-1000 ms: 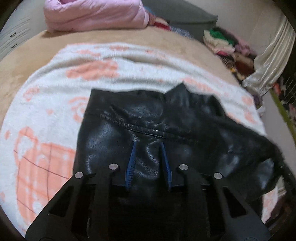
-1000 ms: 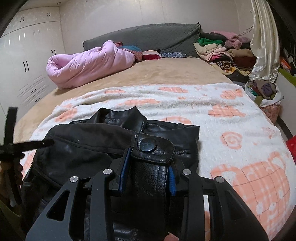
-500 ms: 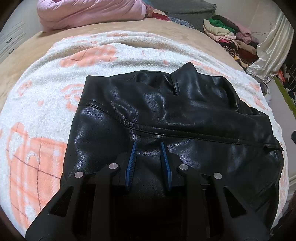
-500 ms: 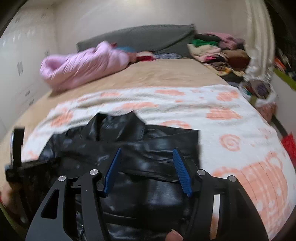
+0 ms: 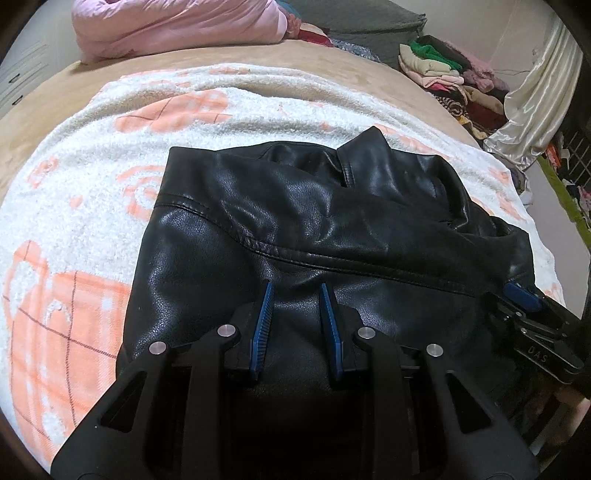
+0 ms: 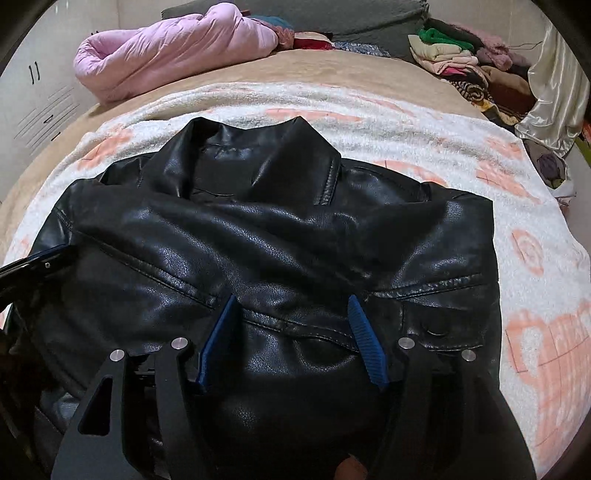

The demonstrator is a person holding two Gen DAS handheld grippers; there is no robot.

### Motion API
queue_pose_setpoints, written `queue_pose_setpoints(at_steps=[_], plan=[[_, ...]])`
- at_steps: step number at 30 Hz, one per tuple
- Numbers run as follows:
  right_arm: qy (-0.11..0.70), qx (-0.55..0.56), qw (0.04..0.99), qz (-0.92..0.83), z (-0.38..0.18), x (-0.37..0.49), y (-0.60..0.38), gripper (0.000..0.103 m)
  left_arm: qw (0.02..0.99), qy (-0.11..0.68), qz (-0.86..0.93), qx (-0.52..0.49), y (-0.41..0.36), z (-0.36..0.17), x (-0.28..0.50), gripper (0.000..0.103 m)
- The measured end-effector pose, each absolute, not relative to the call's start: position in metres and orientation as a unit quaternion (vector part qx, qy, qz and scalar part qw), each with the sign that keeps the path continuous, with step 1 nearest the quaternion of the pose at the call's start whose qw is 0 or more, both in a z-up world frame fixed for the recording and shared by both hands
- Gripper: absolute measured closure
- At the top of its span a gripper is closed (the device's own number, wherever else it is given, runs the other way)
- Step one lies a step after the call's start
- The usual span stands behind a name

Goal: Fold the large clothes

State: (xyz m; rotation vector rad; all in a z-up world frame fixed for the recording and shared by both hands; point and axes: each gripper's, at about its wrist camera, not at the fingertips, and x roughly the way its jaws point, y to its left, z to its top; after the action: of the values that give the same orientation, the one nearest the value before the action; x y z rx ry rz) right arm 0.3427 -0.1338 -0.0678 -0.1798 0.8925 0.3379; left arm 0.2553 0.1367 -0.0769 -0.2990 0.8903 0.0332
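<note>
Left wrist view: fuzzy white blanket (image 5: pixel 92 192) with peach-orange grid and swirl prints, spread over a tan bed (image 5: pixel 44 99). On the blanket lies the black leather jacket (image 5: pixel 295 206), glossy, pebbled grain, raised stitched seam running across, pointed collar sticking up at the far edge. Left claw (image 5: pixel 296 291) sits at the jacket's near side, ribbed blue pads set narrow with a ridge of leather pinched between them. At the right edge of this view the right claw (image 5: pixel 522 297) shows as a blue pad and black frame just beside the jacket's right corner. Puffy pink quilted bundle (image 5: pixel 177 26) at the bed's far end; stack of folded clothes (image 5: pixel 443 70) far right, next to a shiny cream curtain (image 5: pixel 535 103).

Right wrist view: jacket (image 6: pixel 280 229) fills the middle, collar spread wide, round snap near the right hem. Right claw (image 6: pixel 293 306) has just been opening; its pads stand wide apart over the leather, not pressing it. Blanket (image 6: pixel 535 258) continues to the right.
</note>
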Motion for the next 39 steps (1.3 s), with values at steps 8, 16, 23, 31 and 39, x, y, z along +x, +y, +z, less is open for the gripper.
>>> queue_pose_setpoints(at_steps=[8, 16, 23, 31, 39], plan=[[0.379, -0.048, 0.903, 0.195, -0.025, 0.3, -0.156, 0.029, 0.901, 0.409, 0.008, -0.148, 0.141, -0.062, 0.242, 0.084], [0.34, -0.041, 0.918, 0.203, -0.006, 0.255, -0.176, 0.029, 0.922, 0.369, 0.006, -0.116, 0.132, -0.02, 0.197, 0.068], [0.344, -0.04, 0.914, 0.21, -0.012, 0.237, -0.174, 0.029, 0.907, 0.407, -0.032, -0.106, 0.107, -0.037, 0.193, 0.068], [0.401, -0.061, 0.897, 0.175, -0.044, 0.252, -0.164, 0.03, 0.899, 0.425, -0.035, -0.098, 0.097, -0.072, 0.192, 0.068], [0.419, -0.05, 0.891, 0.168, -0.06, 0.253, -0.163, 0.028, 0.902, 0.421, -0.034, -0.095, 0.098, -0.068, 0.189, 0.068]])
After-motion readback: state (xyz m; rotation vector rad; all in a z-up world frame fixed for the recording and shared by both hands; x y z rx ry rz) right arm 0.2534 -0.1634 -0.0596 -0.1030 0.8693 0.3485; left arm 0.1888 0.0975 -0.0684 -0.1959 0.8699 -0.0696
